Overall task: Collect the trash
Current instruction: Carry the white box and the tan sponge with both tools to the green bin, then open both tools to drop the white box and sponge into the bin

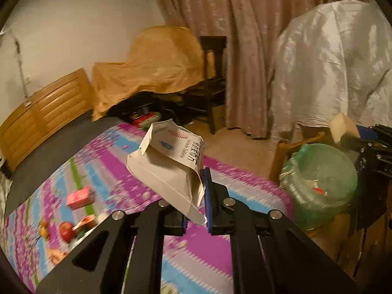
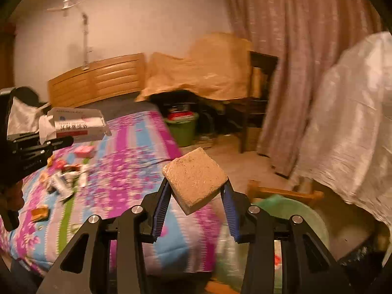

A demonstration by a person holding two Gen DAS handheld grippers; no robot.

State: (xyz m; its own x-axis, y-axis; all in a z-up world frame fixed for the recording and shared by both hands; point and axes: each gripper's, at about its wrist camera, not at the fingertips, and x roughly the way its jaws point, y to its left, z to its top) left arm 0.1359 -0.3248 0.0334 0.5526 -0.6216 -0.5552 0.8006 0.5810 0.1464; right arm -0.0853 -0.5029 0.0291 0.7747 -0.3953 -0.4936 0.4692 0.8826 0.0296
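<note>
My left gripper (image 1: 197, 203) is shut on a flattened white medicine box (image 1: 171, 166) with blue print, held up over the bed's foot edge. The same box (image 2: 73, 125) and the left gripper (image 2: 36, 147) appear at the left of the right wrist view. My right gripper (image 2: 196, 196) is shut on a tan square sponge (image 2: 194, 180), tilted corner-up; the sponge (image 1: 341, 128) also shows at the right of the left wrist view. A bin lined with a green bag (image 1: 321, 181) stands just off the bed's corner, below and right of both grippers; its rim (image 2: 289, 208) shows under my right gripper.
More litter lies on the purple and blue bedspread (image 1: 117, 161): a pink carton (image 1: 80, 197), a red apple (image 1: 66, 229), wrappers (image 2: 63, 178). A wooden headboard (image 1: 46, 112), a cloth-covered chair (image 1: 159, 63), a green tub (image 2: 183, 129), curtains and white-draped furniture (image 1: 338, 66) ring the floor.
</note>
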